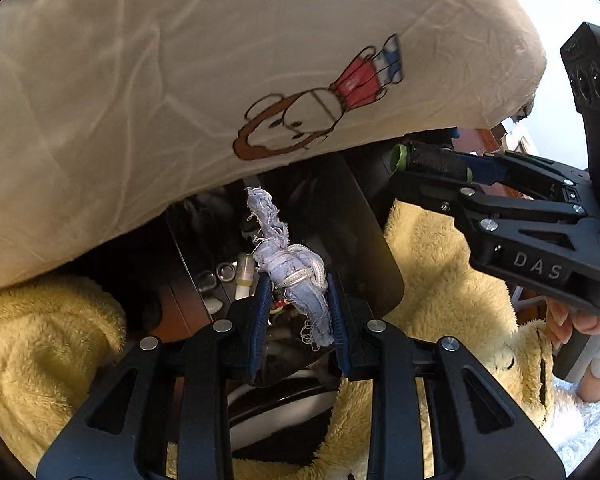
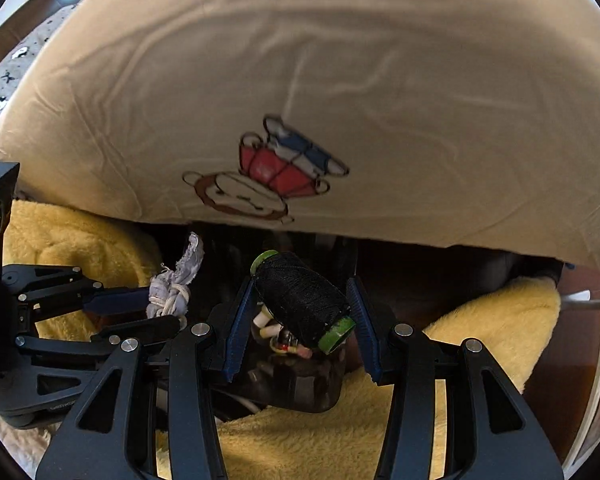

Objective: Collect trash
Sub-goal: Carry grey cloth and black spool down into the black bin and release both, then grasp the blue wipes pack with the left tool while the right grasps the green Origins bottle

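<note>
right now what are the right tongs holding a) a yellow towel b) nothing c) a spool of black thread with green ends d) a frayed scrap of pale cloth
c: the right tongs are shut on the spool of black thread, its green ends showing between the blue pads, while the frayed cloth scrap sits in the left tongs.
</note>
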A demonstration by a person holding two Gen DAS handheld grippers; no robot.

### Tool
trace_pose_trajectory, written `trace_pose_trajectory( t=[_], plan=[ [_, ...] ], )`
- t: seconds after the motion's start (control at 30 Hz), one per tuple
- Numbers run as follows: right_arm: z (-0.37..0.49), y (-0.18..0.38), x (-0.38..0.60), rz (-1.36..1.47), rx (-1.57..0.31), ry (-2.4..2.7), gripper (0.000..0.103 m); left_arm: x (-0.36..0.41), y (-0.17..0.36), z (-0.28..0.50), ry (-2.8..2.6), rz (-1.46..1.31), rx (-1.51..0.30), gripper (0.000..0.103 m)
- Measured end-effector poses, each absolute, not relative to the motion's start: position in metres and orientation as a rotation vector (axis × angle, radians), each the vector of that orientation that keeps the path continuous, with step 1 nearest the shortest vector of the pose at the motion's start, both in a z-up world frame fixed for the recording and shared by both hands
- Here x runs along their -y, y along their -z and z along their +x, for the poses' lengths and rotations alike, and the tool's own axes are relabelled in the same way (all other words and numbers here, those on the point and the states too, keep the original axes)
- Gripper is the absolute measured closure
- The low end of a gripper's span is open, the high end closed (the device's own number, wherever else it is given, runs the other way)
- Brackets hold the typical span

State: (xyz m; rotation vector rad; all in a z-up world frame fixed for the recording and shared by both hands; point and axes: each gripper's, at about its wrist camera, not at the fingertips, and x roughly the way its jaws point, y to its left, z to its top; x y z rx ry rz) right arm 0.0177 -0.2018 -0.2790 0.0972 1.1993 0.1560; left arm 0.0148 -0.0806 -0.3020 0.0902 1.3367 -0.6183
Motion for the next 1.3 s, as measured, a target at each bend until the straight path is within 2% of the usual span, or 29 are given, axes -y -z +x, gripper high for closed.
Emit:
trace_pose_trajectory(
  t=[0.17,0.27,0.3,0.43,0.53,0.73,0.83,1.07,1.3],
  plan=[
    [0.019,0.283,0.197,0.115,-1.215,-0.155,0.054,0.076,0.310,0.016,0.606,0.078,-1.356,0.070],
    [0.020,0.284,0.199,0.131,-1.213,-0.155,0.041,0.075,0.311,0.018,0.593,0.079,-1.357,0.064],
    [0.021,0.284,0.200,0.133,-1.210,-0.153,0.037,0.074,0.310,0.018,0.585,0.081,-1.353,0.060],
    [0.022,0.280,0.208,0.148,-1.196,-0.138,0.035,0.069,0.299,0.020,0.545,0.100,-1.313,0.050],
    [0.023,0.273,0.212,0.160,-1.171,-0.122,0.027,0.064,0.286,0.021,0.511,0.131,-1.263,0.035],
    [0.025,0.232,0.224,0.167,-1.068,-0.123,0.016,0.052,0.239,0.027,0.480,0.151,-1.133,0.023],
    [0.030,0.199,0.225,0.148,-0.983,-0.133,0.014,0.042,0.209,0.034,0.457,0.130,-1.057,0.019],
    [0.065,0.134,0.220,0.062,-0.811,-0.142,0.011,0.018,0.152,0.064,0.364,0.128,-0.909,0.018],
    [0.128,0.106,0.224,0.039,-0.773,-0.110,0.011,-0.004,0.125,0.121,0.317,0.078,-0.881,0.018]
  ],
)
